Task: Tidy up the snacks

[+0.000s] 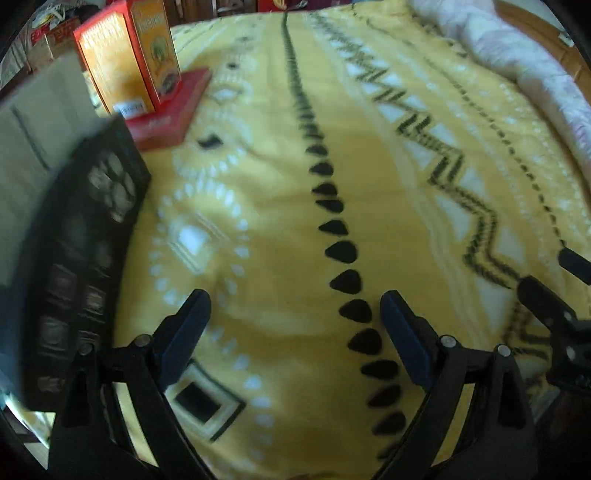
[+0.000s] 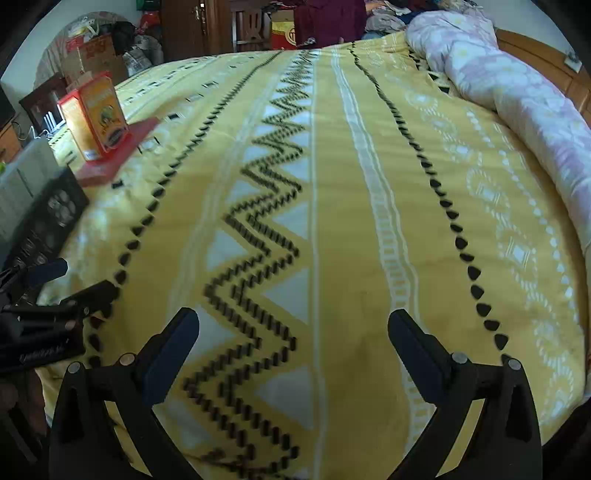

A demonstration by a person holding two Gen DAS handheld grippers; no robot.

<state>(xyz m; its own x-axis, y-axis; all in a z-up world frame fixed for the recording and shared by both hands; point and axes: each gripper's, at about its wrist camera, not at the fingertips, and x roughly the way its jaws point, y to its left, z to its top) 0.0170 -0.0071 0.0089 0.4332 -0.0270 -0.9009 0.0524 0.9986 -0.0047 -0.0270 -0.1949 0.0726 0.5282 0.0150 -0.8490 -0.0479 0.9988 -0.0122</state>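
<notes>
Left gripper [image 1: 295, 306] spread wide, nothing between the fingers, held low over the yellow patterned blanket [image 1: 369, 221]. Right gripper [image 2: 293, 325] likewise released and empty, also low over the blanket, just beside the left. Ahead and left of the left gripper: orange snack box [image 1: 125, 59] upright on a flat red box [image 1: 173, 110], apparently stacked so as to keep the snacks in one spot. Nearer, hard against the left gripper's left side: long black tray-like pack [image 1: 92, 251] with round pieces showing through windows, tilted, contents too blurred to identify; a pale flat surface [image 1: 37, 147] behind it, nature unclear. Judged from both grippers being unloaded and aimed across bare fabric: between grasps, with the stack as the likely collecting point and the black pack the nearest candidate for pick-up. Surface: soft bedding, yellow with black zigzags and drop-shaped dots, mildly rumpled, therefore an unsteady base for tall boxes. Far right of the right gripper: rolled pink floral quilt [image 2: 517, 96] along a wooden bed frame [image 2: 535, 48]. Beyond the bed: wooden door [image 2: 192, 26], chair [image 2: 251, 26], cardboard cartons [image 2: 96, 55] and piled clothing [image 2: 384, 14]; cluttered bedroom, daylit.
</notes>
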